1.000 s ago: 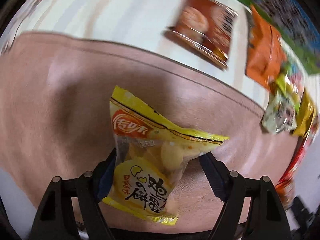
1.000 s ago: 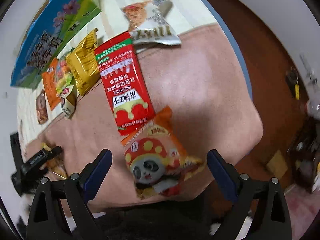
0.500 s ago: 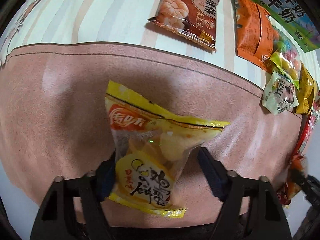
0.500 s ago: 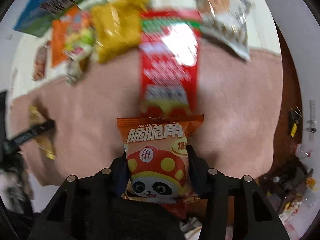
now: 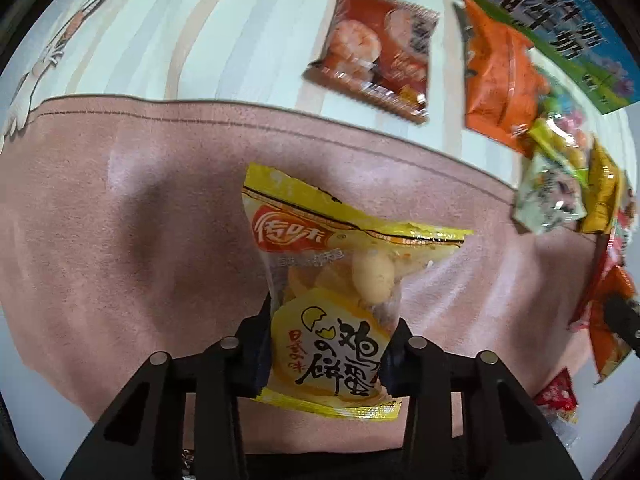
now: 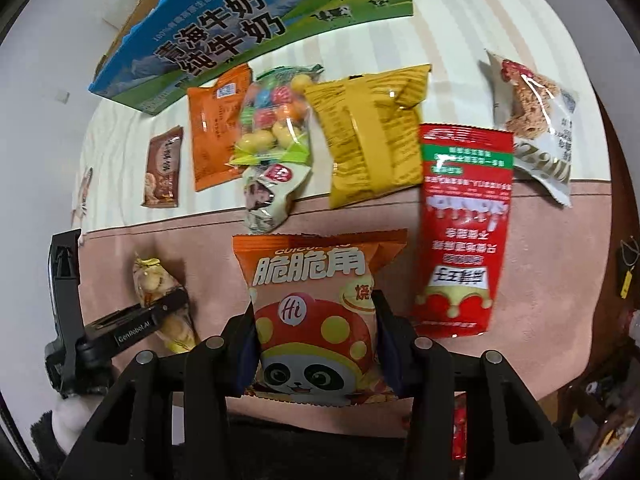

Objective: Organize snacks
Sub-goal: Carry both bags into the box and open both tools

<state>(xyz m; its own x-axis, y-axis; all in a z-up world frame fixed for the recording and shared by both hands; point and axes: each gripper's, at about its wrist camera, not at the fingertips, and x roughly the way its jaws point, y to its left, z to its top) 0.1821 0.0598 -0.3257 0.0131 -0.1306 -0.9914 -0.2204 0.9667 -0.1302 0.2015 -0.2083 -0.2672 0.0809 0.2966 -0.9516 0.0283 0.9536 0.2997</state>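
My left gripper (image 5: pixel 328 340) is shut on a yellow egg-biscuit packet (image 5: pixel 332 288) and holds it over the pink blanket (image 5: pixel 120 240). My right gripper (image 6: pixel 316 344) is shut on an orange panda snack bag (image 6: pixel 316 312), over the same blanket (image 6: pixel 560 280). In the right wrist view the left gripper (image 6: pixel 160 316) and its yellow packet (image 6: pixel 160 300) show at the lower left. A red packet (image 6: pixel 464 228) lies just right of the panda bag.
On the striped sheet (image 6: pixel 440 20) lie a brown packet (image 6: pixel 164 168), an orange packet (image 6: pixel 216 124), a candy bag (image 6: pixel 276 120), a small white packet (image 6: pixel 272 192), a yellow bag (image 6: pixel 372 140) and a white packet (image 6: pixel 536 120). A blue milk carton box (image 6: pixel 240 20) stands behind.
The right gripper closed on the panda bag and lifted it. The left gripper closed tighter on the yellow packet and moved forward a little.
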